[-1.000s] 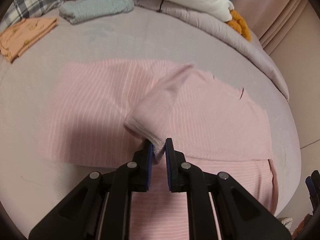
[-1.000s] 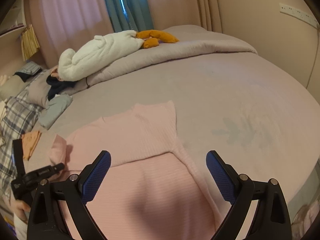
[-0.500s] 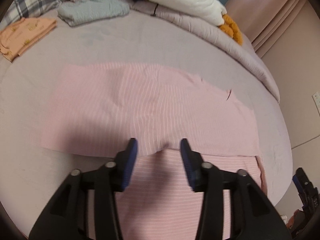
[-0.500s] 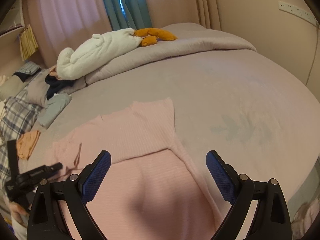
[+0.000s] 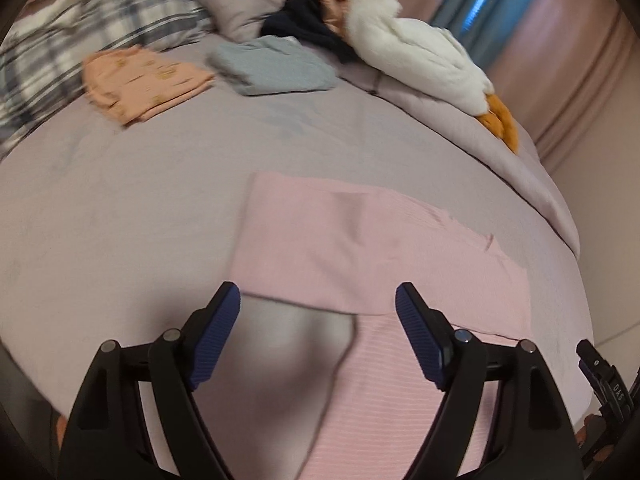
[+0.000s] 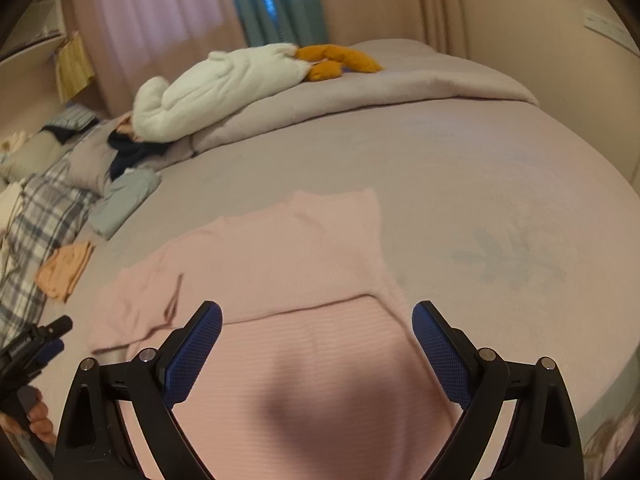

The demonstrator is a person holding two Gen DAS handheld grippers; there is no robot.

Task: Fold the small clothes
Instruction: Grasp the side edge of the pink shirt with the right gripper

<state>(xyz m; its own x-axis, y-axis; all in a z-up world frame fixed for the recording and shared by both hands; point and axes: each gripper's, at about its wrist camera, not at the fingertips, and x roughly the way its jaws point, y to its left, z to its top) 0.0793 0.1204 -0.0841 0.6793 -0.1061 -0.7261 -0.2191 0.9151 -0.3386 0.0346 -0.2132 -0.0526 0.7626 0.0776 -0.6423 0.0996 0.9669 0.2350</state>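
Observation:
A pink striped garment (image 5: 360, 248) lies flat on the lilac bed, with both sleeves folded across its upper part; it also shows in the right wrist view (image 6: 288, 264). My left gripper (image 5: 318, 304) is wide open and empty, held just above the garment's near left edge. My right gripper (image 6: 316, 320) is wide open and empty above the garment's lower body. The left gripper's tip (image 6: 40, 340) shows at the left edge of the right wrist view.
A folded orange garment (image 5: 144, 76) and a folded grey-blue garment (image 5: 276, 66) lie at the far side of the bed (image 5: 120, 208). A white plush toy (image 6: 224, 84) rests on the rolled duvet. Plaid pillows (image 5: 60, 32) lie at far left.
My left gripper let go of the pink sleeve, opened wide and drew back to the left. The sleeve now lies flat across the garment. The right gripper stayed open and nearly still.

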